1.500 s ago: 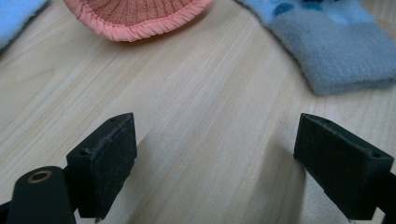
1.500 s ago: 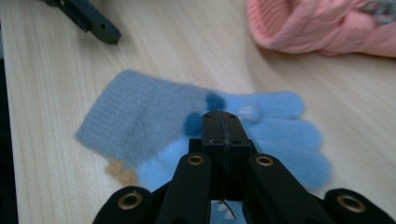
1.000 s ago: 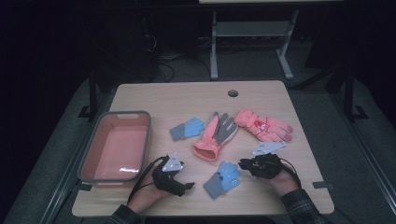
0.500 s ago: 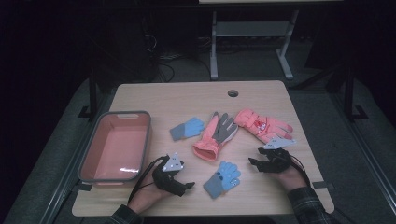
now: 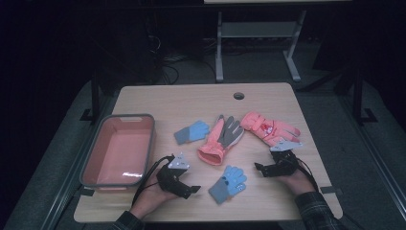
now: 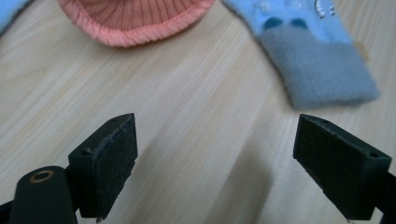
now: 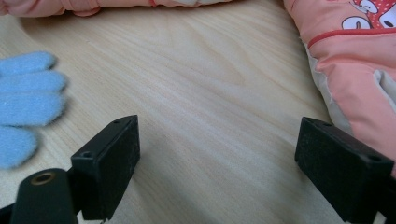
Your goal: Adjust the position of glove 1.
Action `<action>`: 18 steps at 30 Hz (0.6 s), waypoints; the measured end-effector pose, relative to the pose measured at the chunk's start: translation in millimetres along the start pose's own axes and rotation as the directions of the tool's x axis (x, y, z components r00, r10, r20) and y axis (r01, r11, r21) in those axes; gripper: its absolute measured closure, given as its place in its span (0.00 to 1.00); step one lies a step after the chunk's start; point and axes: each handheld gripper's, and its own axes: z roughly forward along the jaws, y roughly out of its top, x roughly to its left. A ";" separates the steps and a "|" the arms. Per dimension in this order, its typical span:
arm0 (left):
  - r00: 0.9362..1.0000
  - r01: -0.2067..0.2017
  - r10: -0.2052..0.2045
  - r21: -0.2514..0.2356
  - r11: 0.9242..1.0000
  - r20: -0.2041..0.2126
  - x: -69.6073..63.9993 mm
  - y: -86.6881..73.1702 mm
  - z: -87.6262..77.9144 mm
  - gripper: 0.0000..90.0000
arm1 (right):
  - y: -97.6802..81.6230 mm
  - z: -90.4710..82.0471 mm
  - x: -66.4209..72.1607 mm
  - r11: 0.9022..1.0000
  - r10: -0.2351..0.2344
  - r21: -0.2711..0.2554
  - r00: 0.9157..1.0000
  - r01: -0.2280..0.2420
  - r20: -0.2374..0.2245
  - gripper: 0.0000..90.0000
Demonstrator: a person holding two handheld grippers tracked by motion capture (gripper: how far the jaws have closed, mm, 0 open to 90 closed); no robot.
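Four gloves lie on the wooden table [image 5: 191, 103]. A small blue glove [image 5: 229, 183] with a grey cuff lies near the front, and its partner [image 5: 191, 132] lies farther back. A salmon glove with a grey palm [image 5: 221, 139] is in the middle, and a pink printed glove [image 5: 269, 128] to its right. My left gripper [image 5: 194, 189] rests open on the table just left of the front blue glove, whose grey cuff [image 6: 322, 70] lies ahead of its jaws [image 6: 215, 140]. My right gripper [image 5: 258, 168] stands open to that glove's right. Its jaws have just been opening and hold nothing [image 7: 217, 140]. Blue fingertips [image 7: 25, 102] lie to their left and pink fabric [image 7: 355, 60] to their right.
A pink plastic bin [image 5: 117, 119] with a grey rim stands at the table's left side, with nothing in it. A cable hole [image 5: 239, 95] sits near the far edge. A metal frame [image 5: 256, 31] stands on the floor beyond the table.
My right gripper has drawn back to the right, away from the front blue glove, and its jaws have opened. The left hand and the gloves have stayed put.
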 end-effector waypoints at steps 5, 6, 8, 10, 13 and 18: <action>1.000 -0.019 0.019 0.004 1.000 -0.012 -1.5 9.7 -3.6 0.14 | -0.1 -0.1 0.4 1.000 -0.002 0.001 1.000 0.002 0.001 0.15; 1.000 -0.016 0.016 0.000 1.000 -0.015 -0.9 15.0 -5.4 0.14 | -0.1 -0.1 0.4 1.000 -0.003 0.001 1.000 0.003 0.001 0.15; 1.000 -0.011 0.011 -0.005 1.000 -0.023 1.2 20.9 -7.8 0.15 | -0.1 -0.2 0.6 1.000 -0.003 0.001 1.000 0.003 0.000 0.15; 0.999 -0.009 0.008 -0.012 1.000 -0.032 4.1 27.4 -10.8 0.15 | -0.1 -0.2 0.5 1.000 -0.003 0.002 1.000 0.003 0.000 0.15; 0.999 -0.002 0.001 -0.021 1.000 -0.038 9.1 36.6 -16.7 0.15 | -0.1 -0.2 0.4 1.000 -0.004 0.002 1.000 0.004 0.000 0.15; 0.998 0.014 -0.016 -0.038 0.999 -0.057 17.8 49.4 -22.9 0.15 | -0.2 0.0 0.7 1.000 -0.002 -0.001 1.000 0.002 0.001 0.15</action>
